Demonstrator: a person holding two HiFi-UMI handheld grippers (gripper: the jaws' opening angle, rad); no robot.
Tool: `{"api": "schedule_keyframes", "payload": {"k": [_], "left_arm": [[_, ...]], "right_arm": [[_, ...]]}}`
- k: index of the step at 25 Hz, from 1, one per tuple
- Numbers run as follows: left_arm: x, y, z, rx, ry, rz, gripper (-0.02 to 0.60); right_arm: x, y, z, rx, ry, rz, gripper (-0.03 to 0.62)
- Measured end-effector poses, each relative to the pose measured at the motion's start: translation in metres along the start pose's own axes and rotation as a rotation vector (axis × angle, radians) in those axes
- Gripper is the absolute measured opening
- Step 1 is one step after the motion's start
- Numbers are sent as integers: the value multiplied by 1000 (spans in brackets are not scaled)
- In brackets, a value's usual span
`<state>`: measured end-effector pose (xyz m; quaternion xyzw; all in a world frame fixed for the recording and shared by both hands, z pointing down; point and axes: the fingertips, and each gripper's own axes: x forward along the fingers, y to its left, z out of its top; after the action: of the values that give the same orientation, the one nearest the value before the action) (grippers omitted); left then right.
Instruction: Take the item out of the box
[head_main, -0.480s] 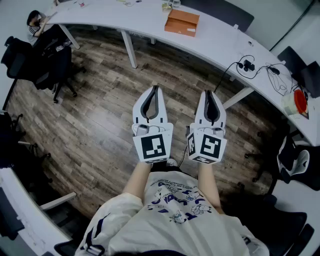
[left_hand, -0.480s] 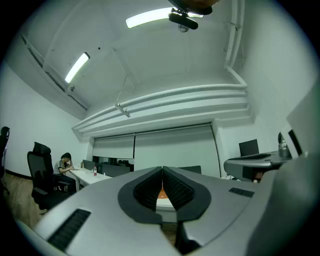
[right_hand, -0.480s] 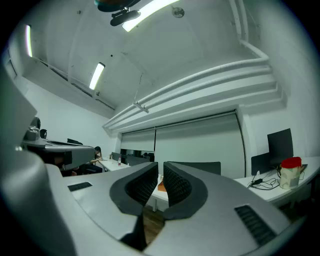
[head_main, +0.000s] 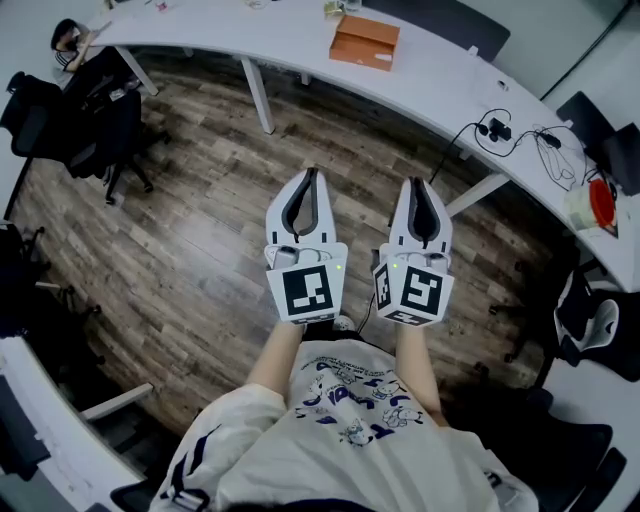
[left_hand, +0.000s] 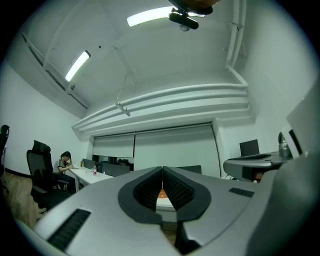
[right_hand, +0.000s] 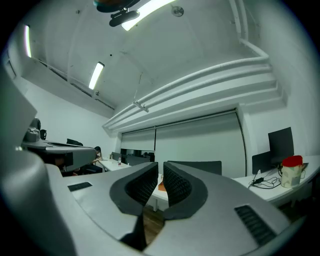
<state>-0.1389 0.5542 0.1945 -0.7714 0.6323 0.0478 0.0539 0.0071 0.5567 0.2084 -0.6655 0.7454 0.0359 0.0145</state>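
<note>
Honestly, almost nothing has changed since half a second ago: both tools hang where they were, side by side over the floor, and only my head has tipped a shade, so the far desk sits slightly higher in the head view. I take that to mean the job has not started (no reach, no step toward the desk).

Closest to me is my printed white shirt (head_main: 340, 420), soft and creased, with my bare forearms running out of it. Next come the two marker cubes (head_main: 305, 292), hard-edged and matte, black squares on white.

Beyond them, the left gripper (head_main: 309, 175) has its fingers pressed together at the tips with nothing in them. The right gripper (head_main: 418, 183) is drawn in to a thin slit and is just as empty. Both have smooth pale plastic shells tapering to a point, lined inside with ribbed black rubber pads (right_hand: 177, 187).

Under them lies the floor (head_main: 200, 220), dark wood-grain planks with a dull sheen.

Farther out, the white table (head_main: 440, 90) sweeps round in a long curve, with a flat glossy top on slim white legs. The box (head_main: 365, 42) rests on it, well apart from both grippers. It is an orange, flat, rectangular box that looks like card, with a pale strip along its near edge. Its top seems shut, so the item inside is hidden from me.
</note>
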Motion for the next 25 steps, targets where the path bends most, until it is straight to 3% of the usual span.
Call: {"api": "schedule_keyframes", "payload": {"k": [11,25], "left_arm": [[20,21,-6,-11,-1,-9,18],[40,60,-26,-32,20,-33,18]], "right_arm": [[26,16,-7,20,9,1,55],[50,35,-28,61,43,-59,55]]}}
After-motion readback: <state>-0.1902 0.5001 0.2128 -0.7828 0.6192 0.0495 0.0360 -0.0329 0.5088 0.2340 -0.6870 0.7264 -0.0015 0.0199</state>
